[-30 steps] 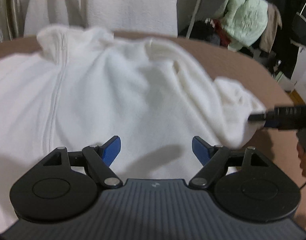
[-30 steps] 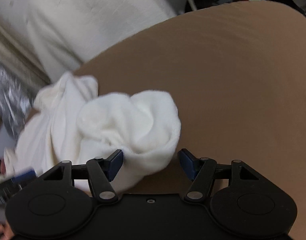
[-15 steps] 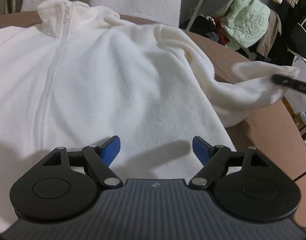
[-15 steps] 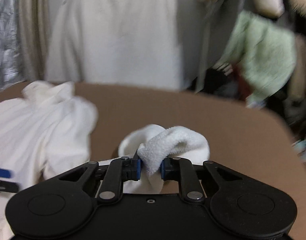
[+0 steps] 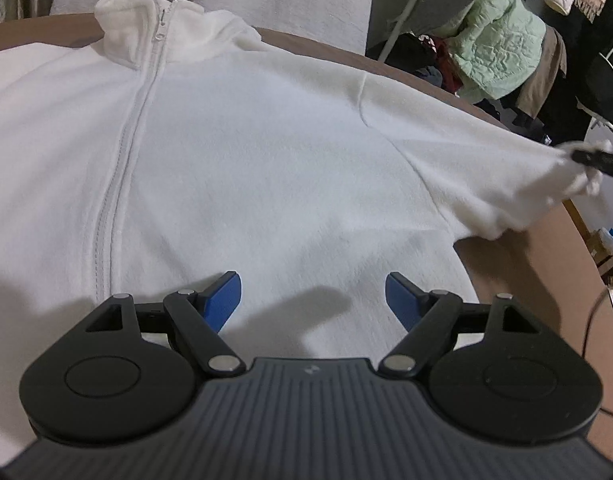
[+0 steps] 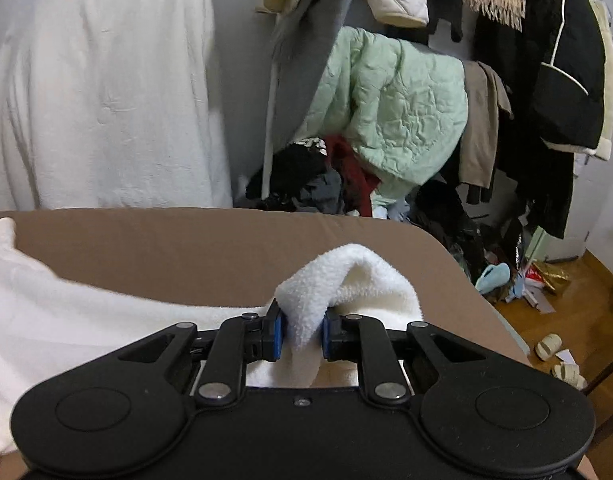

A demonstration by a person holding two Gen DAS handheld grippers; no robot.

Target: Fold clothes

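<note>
A white fleece zip jacket (image 5: 266, 152) lies front up on the brown table (image 5: 546, 248), collar at the far side. My left gripper (image 5: 312, 292) hovers open just above the jacket's lower front, nothing between its blue pads. My right gripper (image 6: 300, 332) is shut on the cuff of the jacket's sleeve (image 6: 346, 276), which bulges above its pads. In the left wrist view that sleeve (image 5: 486, 172) is stretched out to the right and lifted off the table, with the right gripper's dark tip (image 5: 598, 160) at its end.
Beyond the table's far edge stand a white draped cover (image 6: 106, 100) and a rack with a pale green quilted jacket (image 6: 394, 112), dark coats (image 6: 562, 80) and piled clothes. Slippers (image 6: 554, 356) and litter lie on the wooden floor at right.
My right gripper closed on the bunched sleeve cuff, rose and pulled the sleeve out straight to the right. The left gripper drifted slightly over the jacket and stayed open.
</note>
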